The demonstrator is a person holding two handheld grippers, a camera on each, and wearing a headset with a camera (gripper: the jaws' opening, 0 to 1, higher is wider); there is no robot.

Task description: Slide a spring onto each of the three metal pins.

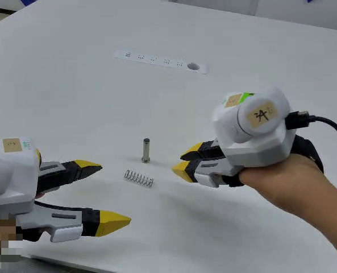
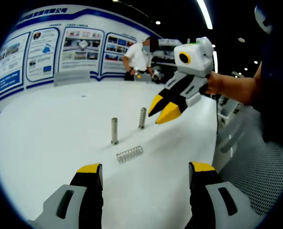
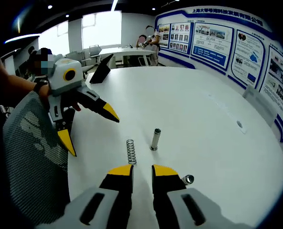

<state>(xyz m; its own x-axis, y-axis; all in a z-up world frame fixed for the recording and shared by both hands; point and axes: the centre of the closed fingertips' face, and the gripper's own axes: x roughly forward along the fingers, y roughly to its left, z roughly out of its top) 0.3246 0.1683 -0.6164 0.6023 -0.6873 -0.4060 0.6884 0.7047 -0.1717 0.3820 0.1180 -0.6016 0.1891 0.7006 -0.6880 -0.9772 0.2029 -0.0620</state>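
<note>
Two grippers are hovering over the white table [image 1: 71, 96], and neither is holding anything. Nearest the person, the left gripper [image 1: 111, 192] is waiting with its jaws spread wide. Just past its tips, the loose spring [image 1: 138, 178] is lying flat on the table between the two grippers. In the left gripper view its long axis is running roughly across the jaws, while in the right gripper view it is pointing almost straight along them. The right gripper [image 1: 178, 161] is reaching in from the other side with its jaws nearly closed, leaving only a thin gap. It looks slightly nearer to the spring, though it would have to open before taking it.

Just behind the spring, a bare metal pin [image 1: 146, 150] is standing upright and apart from it. Farther along in the left gripper view, a second pin [image 2: 142, 118] is standing close to the right gripper's tips and seems to be wearing a spring already. Well beyond, a power strip [image 1: 159, 60] is lying on the table.
</note>
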